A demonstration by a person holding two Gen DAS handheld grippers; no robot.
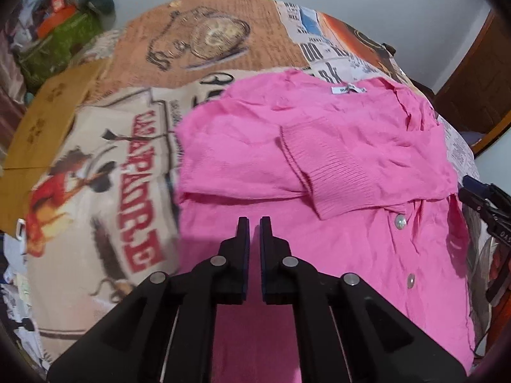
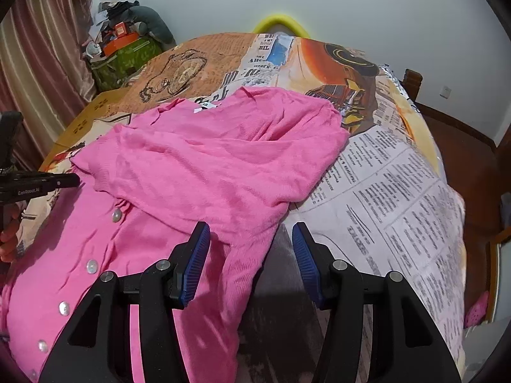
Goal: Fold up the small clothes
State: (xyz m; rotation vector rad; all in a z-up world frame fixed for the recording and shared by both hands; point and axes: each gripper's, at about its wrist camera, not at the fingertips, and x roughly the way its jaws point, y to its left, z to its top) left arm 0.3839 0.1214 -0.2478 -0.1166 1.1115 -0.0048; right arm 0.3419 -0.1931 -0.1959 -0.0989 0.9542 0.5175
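Observation:
A pink buttoned cardigan (image 1: 319, 166) lies on the printed tablecloth (image 1: 95, 166), one sleeve with a ribbed cuff (image 1: 335, 175) folded across its front. My left gripper (image 1: 254, 223) hovers over the cardigan's lower left part, its fingers nearly together with nothing between them. In the right wrist view the cardigan (image 2: 207, 166) has its right sleeve (image 2: 242, 255) folded inward, hanging toward me. My right gripper (image 2: 251, 233) is open, its left finger over the sleeve, its right finger over the cloth. The left gripper's body (image 2: 32, 182) shows at the left edge.
A newspaper-print tablecloth (image 2: 399, 191) covers the table. A pile of bags and boxes (image 2: 127, 44) stands at the far left by a curtain (image 2: 38, 63). A yellow chair back (image 2: 281, 22) is behind the table. Brown cardboard (image 1: 38, 127) lies at the left.

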